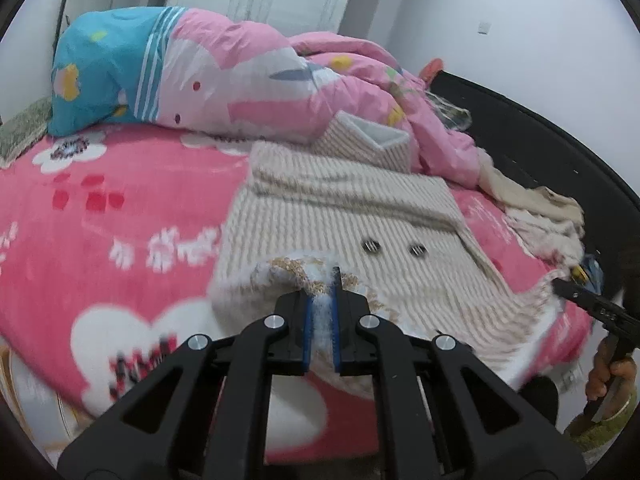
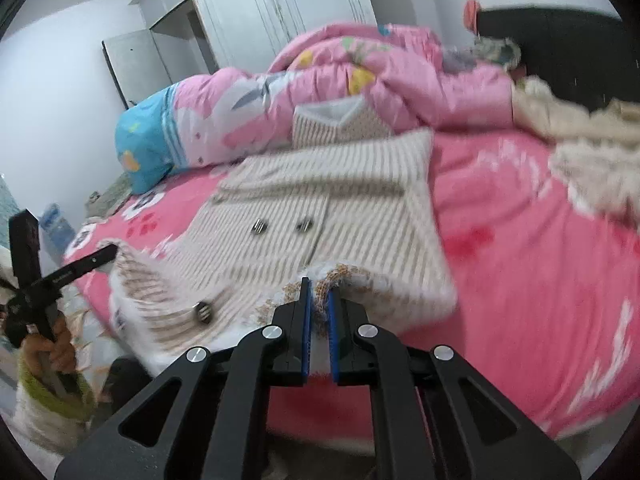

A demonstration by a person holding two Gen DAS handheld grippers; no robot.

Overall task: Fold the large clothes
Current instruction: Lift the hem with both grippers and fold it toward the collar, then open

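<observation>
A beige striped coat (image 1: 340, 208) (image 2: 320, 200) with white fleece lining and metal buttons lies spread on the pink bed. My left gripper (image 1: 322, 280) is shut on the coat's near hem at its left corner, and the fabric is lifted off the bed there. My right gripper (image 2: 318, 288) is shut on the hem at the other corner, also raised. Each gripper shows in the other's view, held in a hand and pinching the hem: the right gripper (image 1: 576, 292) and the left gripper (image 2: 106, 254).
A pink floral blanket (image 1: 100, 220) covers the bed. A bunched pink and blue duvet (image 1: 240, 72) lies beyond the coat. Cream clothes (image 1: 548, 216) are heaped by the black headboard (image 1: 540, 140). A white wardrobe (image 2: 280, 12) stands behind the bed.
</observation>
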